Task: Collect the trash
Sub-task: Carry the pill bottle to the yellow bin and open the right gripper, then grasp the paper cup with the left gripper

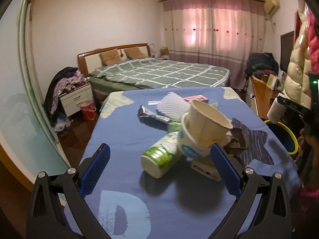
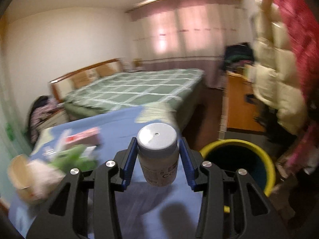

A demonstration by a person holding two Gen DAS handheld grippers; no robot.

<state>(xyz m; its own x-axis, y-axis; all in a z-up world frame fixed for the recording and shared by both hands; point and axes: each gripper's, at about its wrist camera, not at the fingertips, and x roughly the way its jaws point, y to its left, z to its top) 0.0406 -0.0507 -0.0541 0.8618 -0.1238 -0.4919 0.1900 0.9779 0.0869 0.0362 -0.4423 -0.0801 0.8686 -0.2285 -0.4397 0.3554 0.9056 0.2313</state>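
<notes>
Trash lies on the blue-clothed table: a green-and-white bottle on its side, two nested paper cups tipped over, a crumpled wrapper, a pink box and a small white carton. My left gripper is open, its blue pads either side of the bottle and cups without pressing on them. My right gripper is shut on a small pale bottle with a grey cap, held above the table edge, left of a yellow-rimmed bin. That bottle also shows at the far right of the left wrist view.
The yellow-rimmed bin stands on the floor off the table's right side. A dark grater-like item lies behind the cups. Beyond the table is a green bed, with a wooden desk and hanging coats to the right. The right wrist view is blurred.
</notes>
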